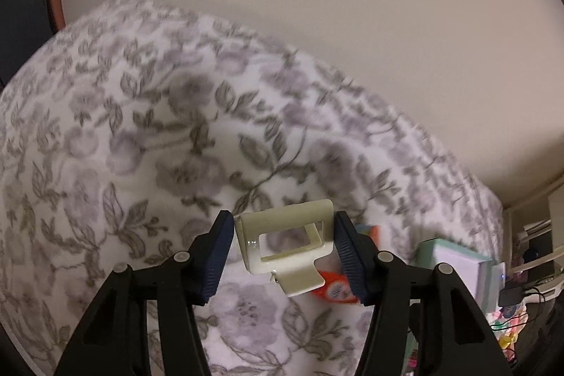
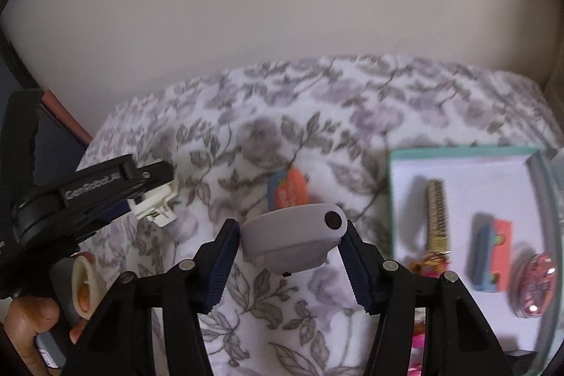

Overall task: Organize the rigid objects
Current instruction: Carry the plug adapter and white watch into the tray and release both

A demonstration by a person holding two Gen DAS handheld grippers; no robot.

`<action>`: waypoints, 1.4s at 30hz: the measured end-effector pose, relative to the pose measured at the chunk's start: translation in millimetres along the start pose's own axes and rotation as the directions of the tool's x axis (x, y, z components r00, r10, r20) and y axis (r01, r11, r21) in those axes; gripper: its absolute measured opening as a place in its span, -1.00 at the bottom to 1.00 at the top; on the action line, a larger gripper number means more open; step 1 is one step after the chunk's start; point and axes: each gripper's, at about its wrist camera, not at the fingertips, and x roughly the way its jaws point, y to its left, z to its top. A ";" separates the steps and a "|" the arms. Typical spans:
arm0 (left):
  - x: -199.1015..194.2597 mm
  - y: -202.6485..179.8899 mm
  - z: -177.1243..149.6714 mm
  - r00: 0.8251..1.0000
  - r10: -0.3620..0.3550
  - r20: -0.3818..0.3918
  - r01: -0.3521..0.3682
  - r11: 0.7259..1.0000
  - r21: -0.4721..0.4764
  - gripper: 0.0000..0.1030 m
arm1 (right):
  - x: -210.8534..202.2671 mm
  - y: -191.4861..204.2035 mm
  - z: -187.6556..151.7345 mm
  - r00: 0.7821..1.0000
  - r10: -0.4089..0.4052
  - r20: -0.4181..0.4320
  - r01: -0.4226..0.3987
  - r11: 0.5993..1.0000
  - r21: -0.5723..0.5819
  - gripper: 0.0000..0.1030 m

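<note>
My left gripper (image 1: 283, 247) is shut on a cream rectangular hair claw clip (image 1: 285, 244) and holds it above the floral bedspread (image 1: 141, 147). It also shows in the right wrist view (image 2: 155, 199) at the left, with the clip (image 2: 153, 205) in it. My right gripper (image 2: 290, 244) is shut on a pale lilac rounded plastic object (image 2: 292, 240) with a black dot on it. An open teal box (image 2: 458, 157) with a white floor lies at the right, holding a gold comb clip (image 2: 437, 217), a blue and coral block (image 2: 491, 256) and a pink glittery disc (image 2: 535, 284).
An orange and blue small item (image 2: 289, 189) lies on the bedspread between the grippers; it also shows in the left wrist view (image 1: 335, 288). The teal box (image 1: 454, 259) sits at the bed's right edge. A plain wall (image 2: 282, 6) stands behind. Cables and colourful clutter (image 1: 511, 316) lie beyond the box.
</note>
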 end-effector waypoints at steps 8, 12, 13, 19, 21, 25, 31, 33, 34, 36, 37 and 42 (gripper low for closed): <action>-38.2 -36.7 2.9 0.996 -0.068 0.060 0.064 0.996 0.064 0.15 | -39.4 -39.9 11.7 0.993 -0.107 0.053 0.104 0.992 0.068 0.17; -42.9 -62.4 -4.9 0.992 -0.119 0.046 0.113 0.987 0.112 0.15 | -55.9 -70.8 15.5 0.988 -0.133 0.071 0.123 0.983 0.135 0.17; -42.1 -69.3 -7.6 0.991 -0.130 0.038 0.125 0.985 0.121 0.15 | -59.2 -78.4 15.8 0.987 -0.142 0.073 0.129 0.980 0.152 0.17; -24.3 -113.0 -29.0 0.982 -0.182 -0.046 0.187 0.966 0.179 0.15 | -75.8 -125.4 14.1 0.977 -0.197 0.084 0.172 0.956 0.238 0.18; -20.1 -129.3 -37.0 0.980 -0.190 -0.058 0.198 0.958 0.209 0.16 | -78.3 -137.7 13.4 0.973 -0.213 0.085 0.185 0.948 0.260 0.18; -12.3 -161.2 -54.7 0.976 -0.202 -0.086 0.217 0.939 0.267 0.15 | -81.1 -161.1 10.8 0.964 -0.257 0.074 0.225 0.928 0.298 0.18; 4.8 -196.4 -73.1 0.973 -0.200 -0.119 0.228 0.922 0.313 0.16 | -82.8 -190.1 5.5 0.957 -0.284 0.059 0.247 0.905 0.346 0.18; 11.7 -205.9 -78.1 0.969 -0.209 -0.130 0.240 0.918 0.314 0.16 | -82.2 -196.2 3.5 0.956 -0.290 0.053 0.254 0.900 0.355 0.18; 15.3 -210.3 -80.2 0.968 -0.211 -0.138 0.244 0.918 0.312 0.16 | -81.5 -198.9 2.7 0.955 -0.291 0.049 0.255 0.898 0.358 0.18; 19.7 -217.1 -84.3 0.965 -0.218 -0.144 0.253 0.916 0.311 0.16 | -80.2 -204.5 1.0 0.956 -0.290 0.044 0.255 0.895 0.365 0.18; 22.3 -222.0 -87.8 0.965 -0.219 -0.146 0.256 0.913 0.318 0.16 | -79.1 -206.6 0.5 0.956 -0.291 0.042 0.256 0.895 0.366 0.18; 31.1 -231.8 -100.3 0.966 -0.208 -0.154 0.250 0.899 0.359 0.16 | -71.8 -217.4 -2.5 0.945 -0.326 0.018 0.298 0.882 0.365 0.18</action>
